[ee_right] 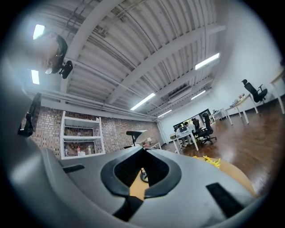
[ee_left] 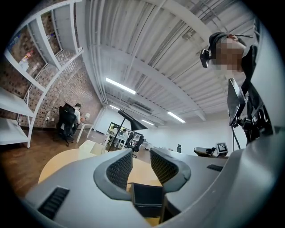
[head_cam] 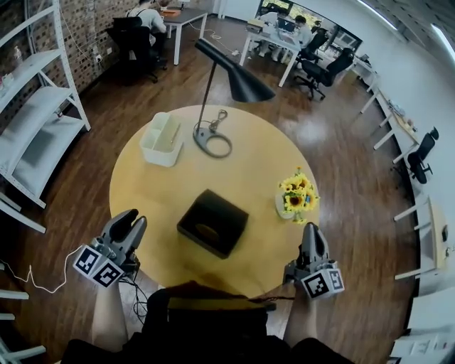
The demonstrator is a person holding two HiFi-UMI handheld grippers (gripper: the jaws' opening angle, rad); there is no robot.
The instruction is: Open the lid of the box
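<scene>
Centrally, box (head_cam: 213, 222) between left tool (head_cam: 134, 218) and right tool (head_cam: 311, 229).

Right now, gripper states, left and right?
Left gripper: jaws apart, nothing between them.
Right gripper: jaws shut, holding nothing.

— What's on the round table (head_cam: 142, 199)?
— A black lamp (head_cam: 238, 82), with its base toward the far side. A white bin (head_cam: 162, 140) sits just left of the base. Sunflowers (head_cam: 298, 193) in a small vase stand near the right edge.
— And around it?
— White shelves (head_cam: 39, 121) on the left by the brick wall. Farther back, a person (head_cam: 148, 18) sits at a desk, and there are black office chairs (head_cam: 323, 71) on the wood floor.
</scene>
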